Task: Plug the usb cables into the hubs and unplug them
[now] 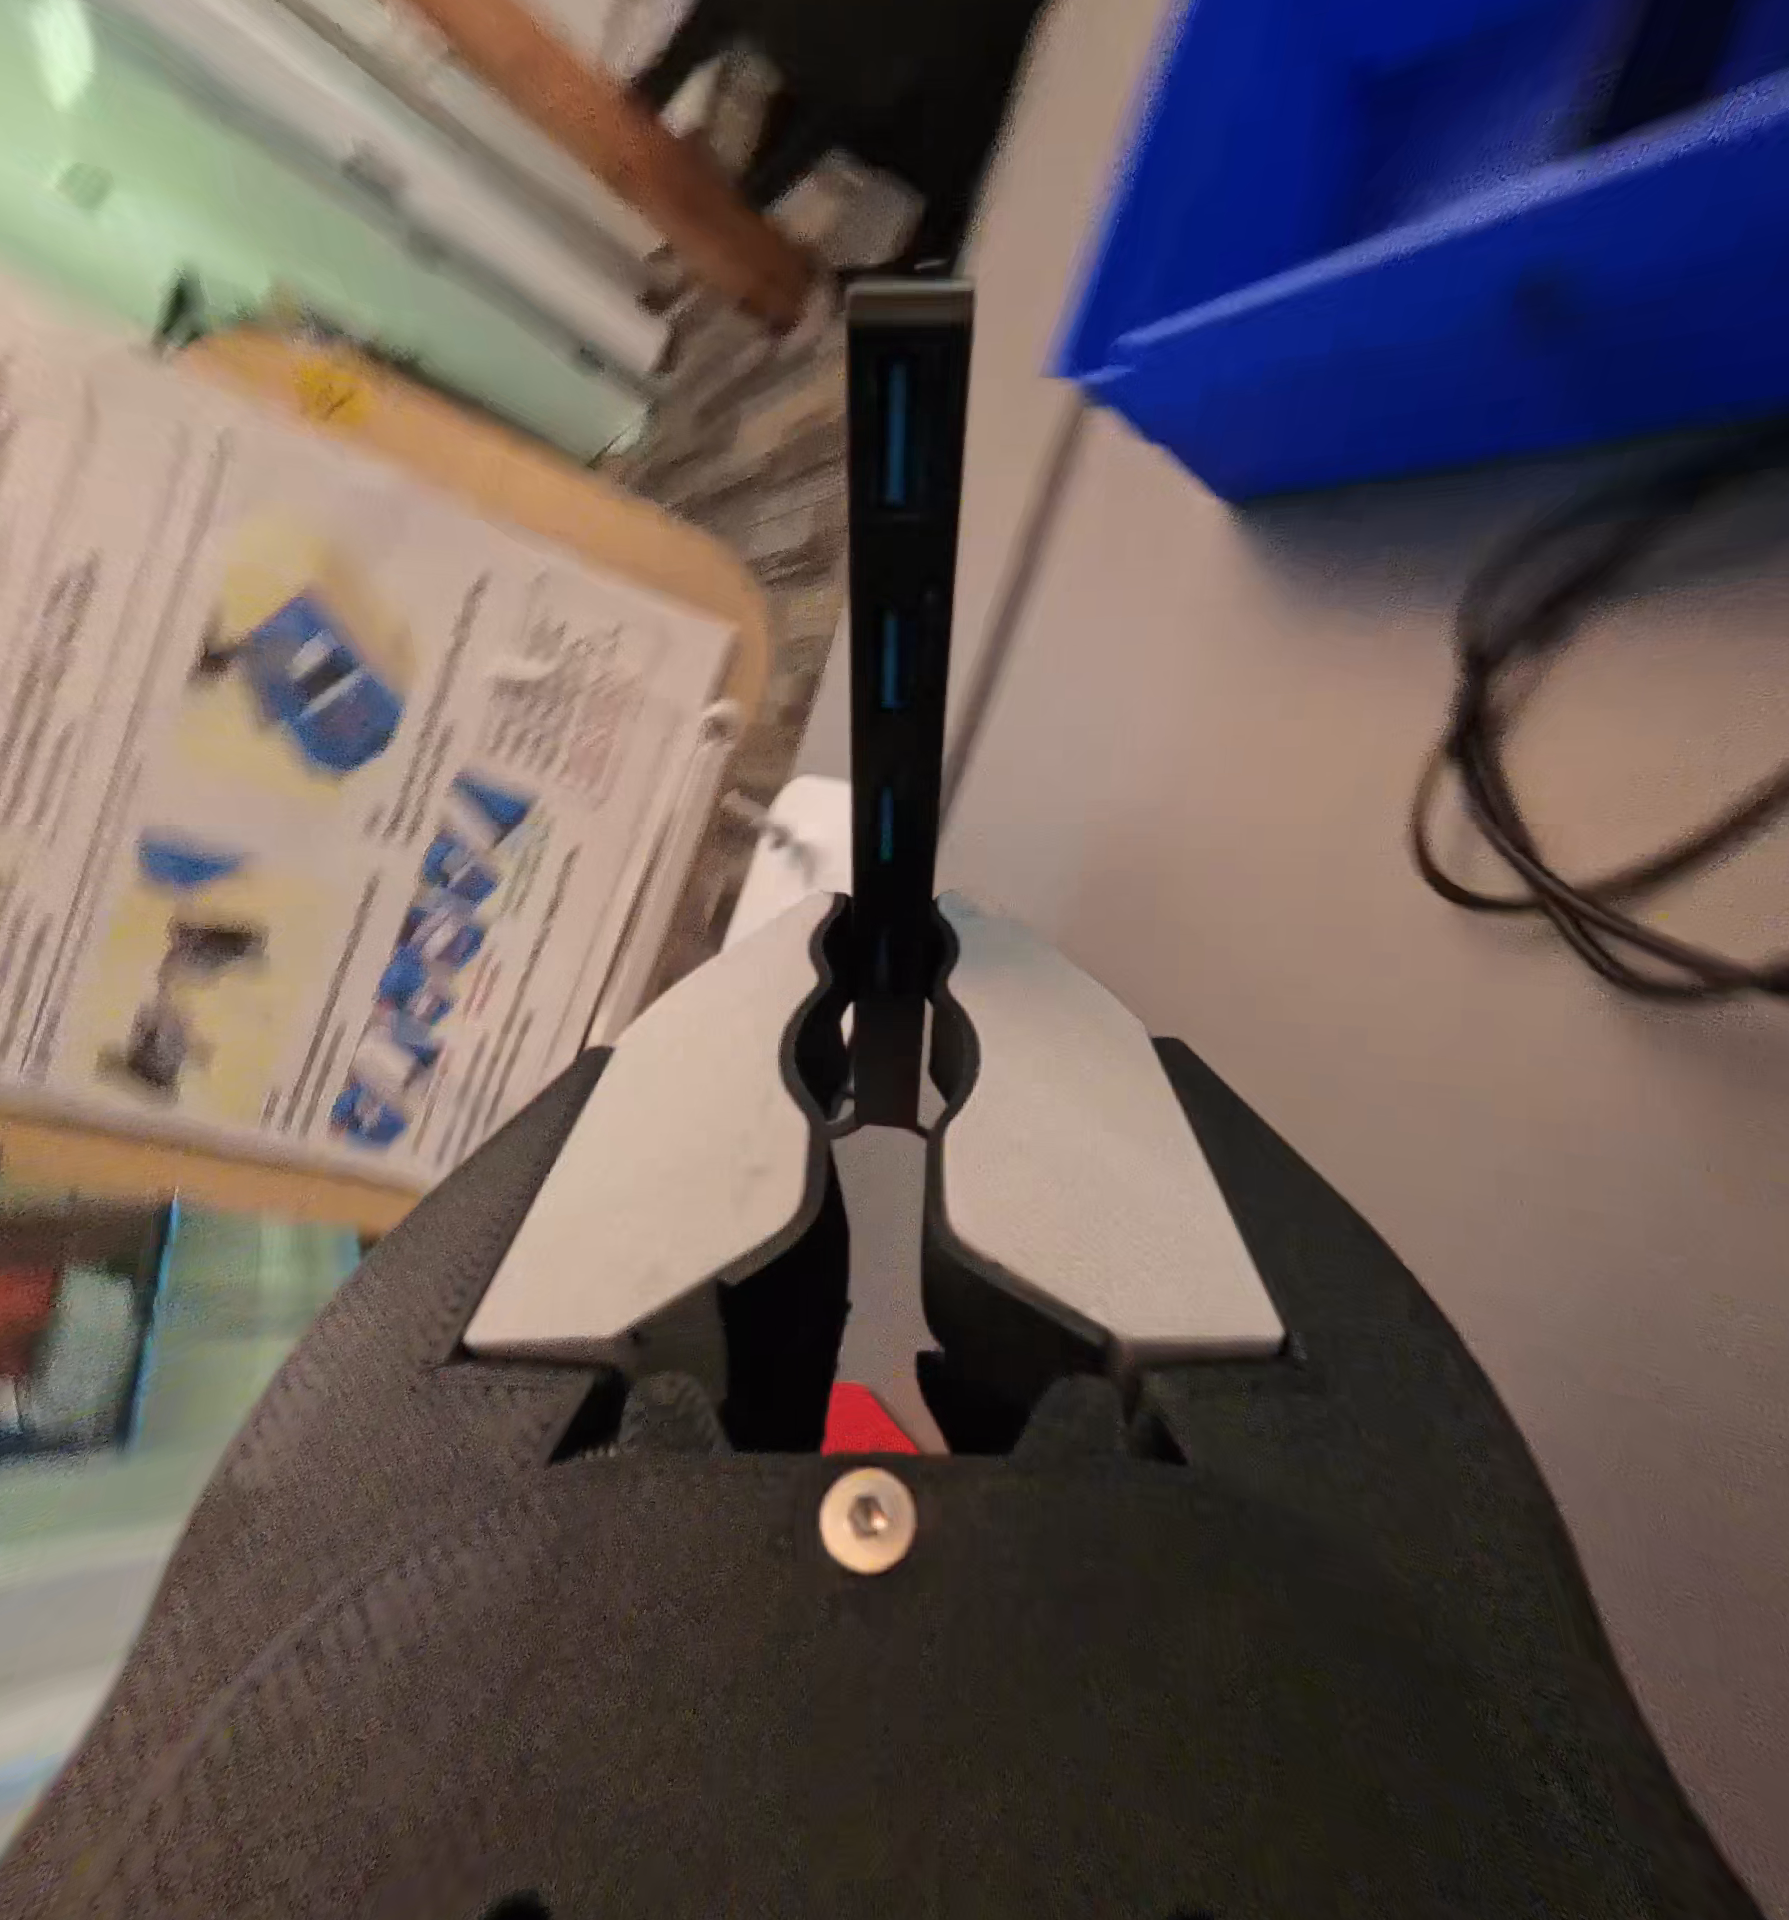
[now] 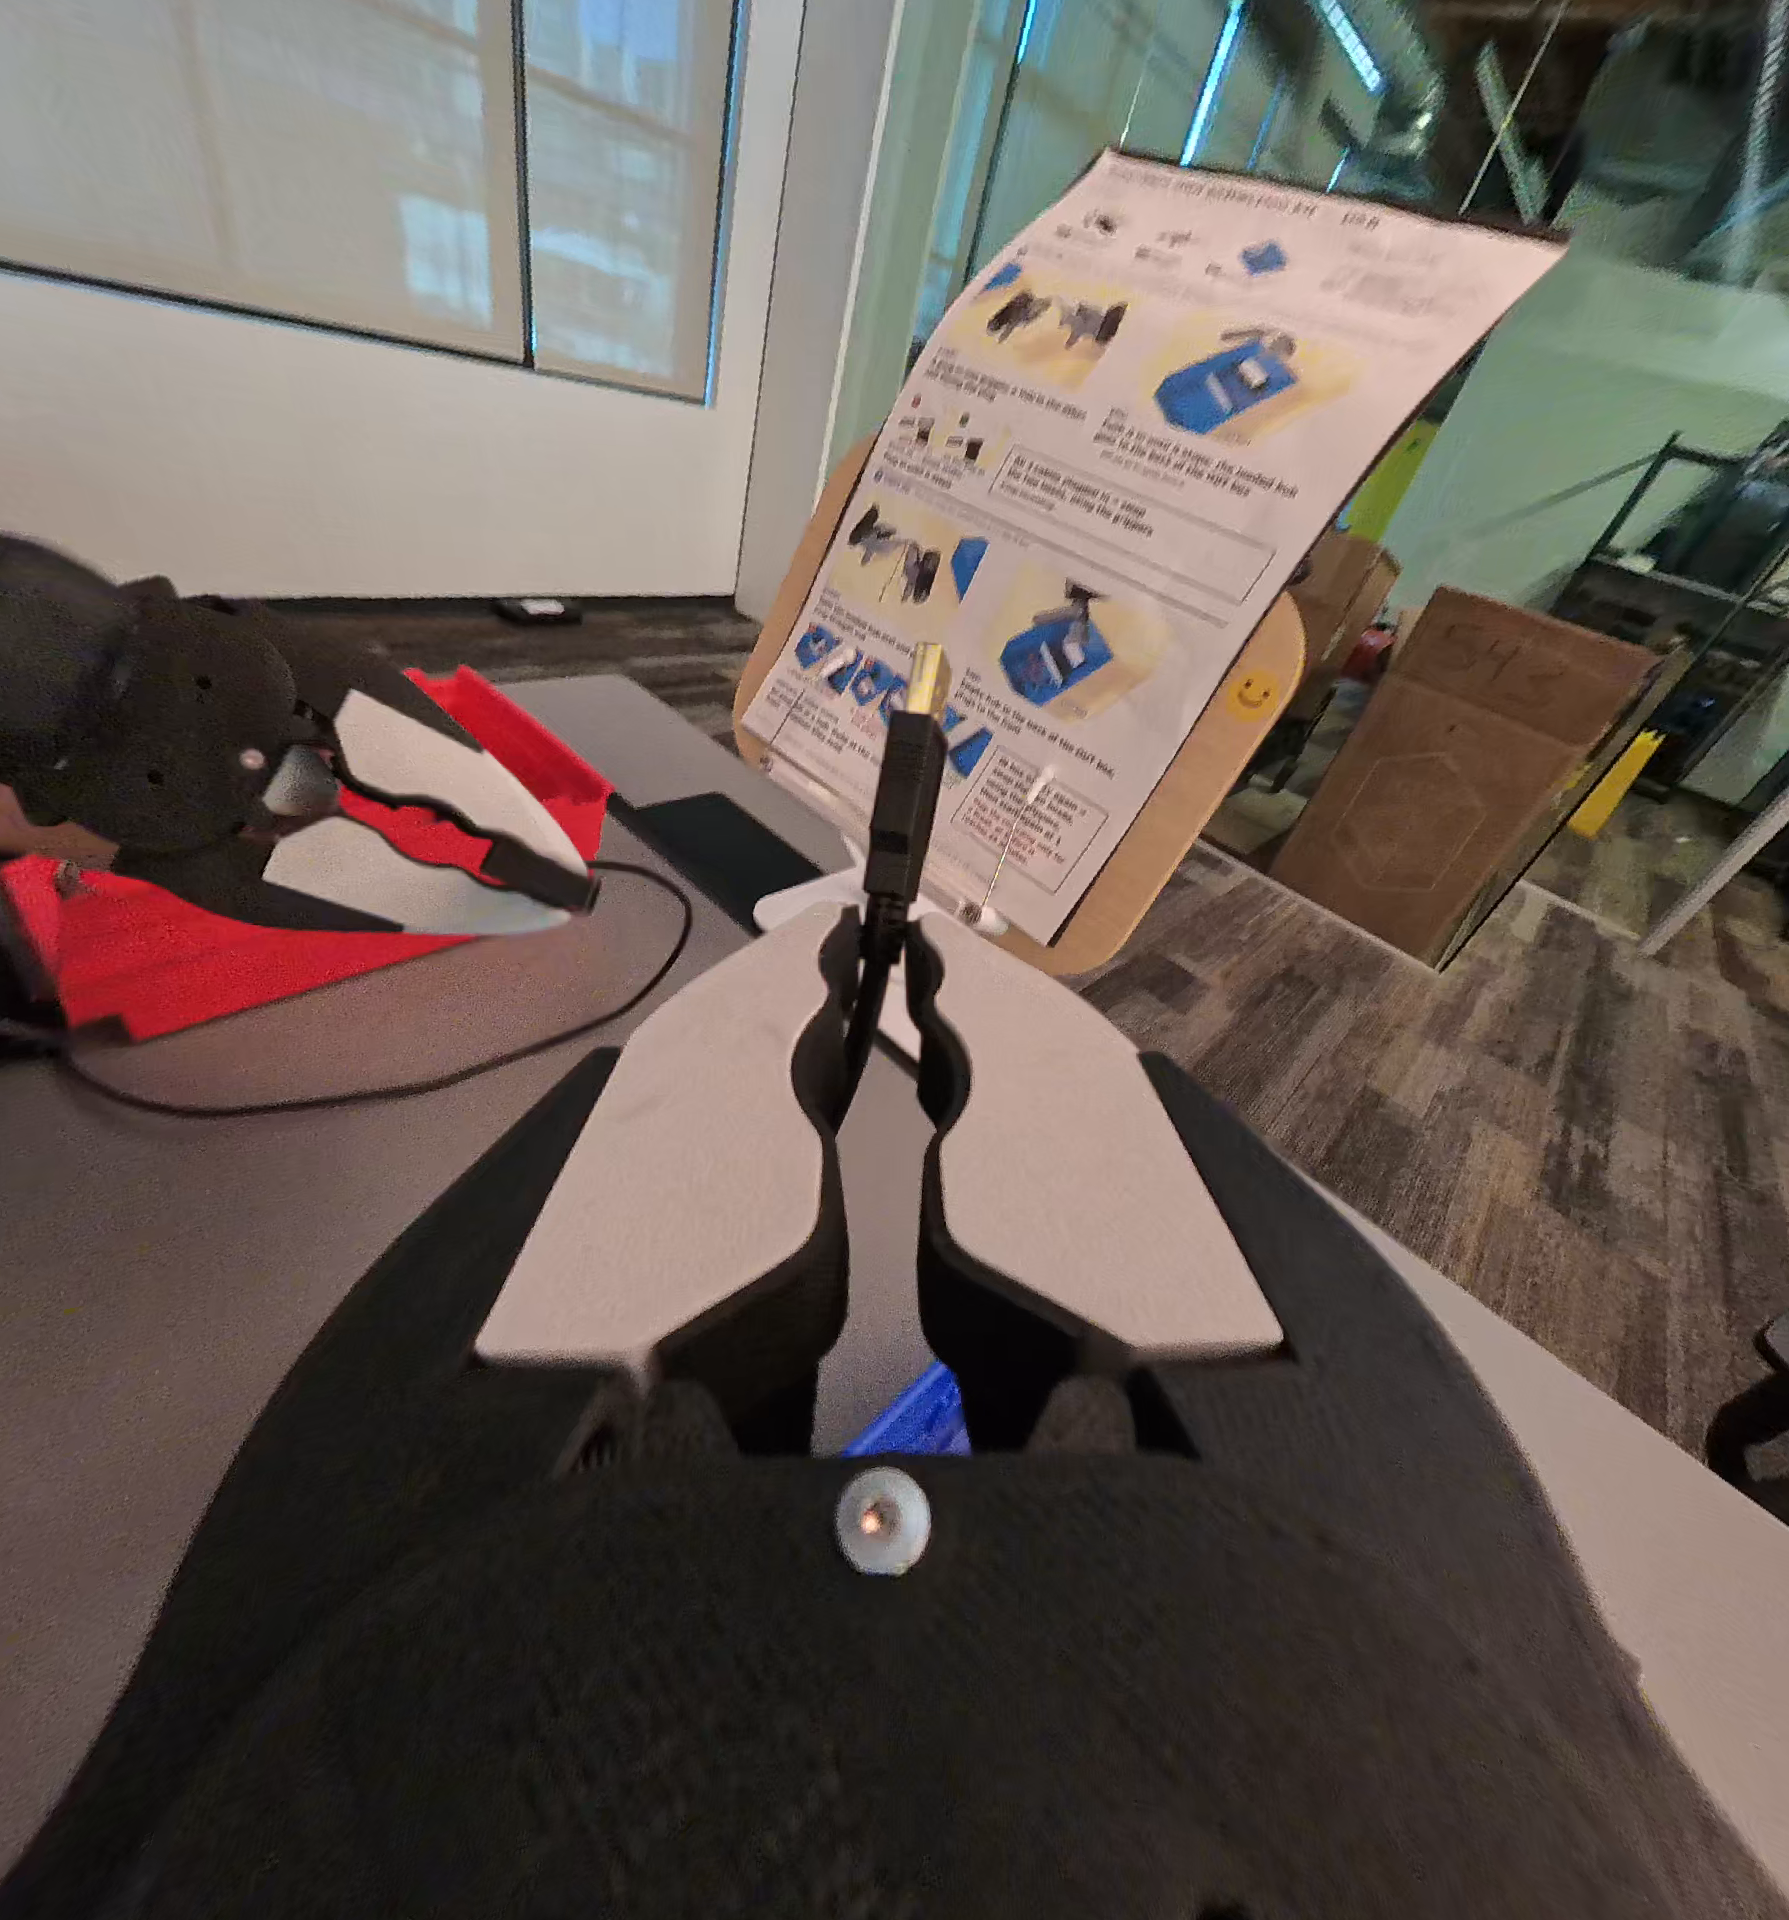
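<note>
Right gripper (image 2: pixel 885 935) has its fingers (image 2: pixel 724 1122) pinched on a black usb cable (image 2: pixel 900 800), plug pointing up, instruction sheet (image 2: pixel 1129 499) behind.

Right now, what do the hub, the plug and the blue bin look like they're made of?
Hub: looks like matte black plastic with a lighter, maybe metal, end edge.
Plug: shiny gold-tinted metal tip, black moulded plastic body with ribs.
Blue bin: smooth glossy blue, probably moulded plastic.

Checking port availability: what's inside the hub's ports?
The hub in the left tongs shows three empty blue-lined ports; the tongs cover its lower end.
</note>
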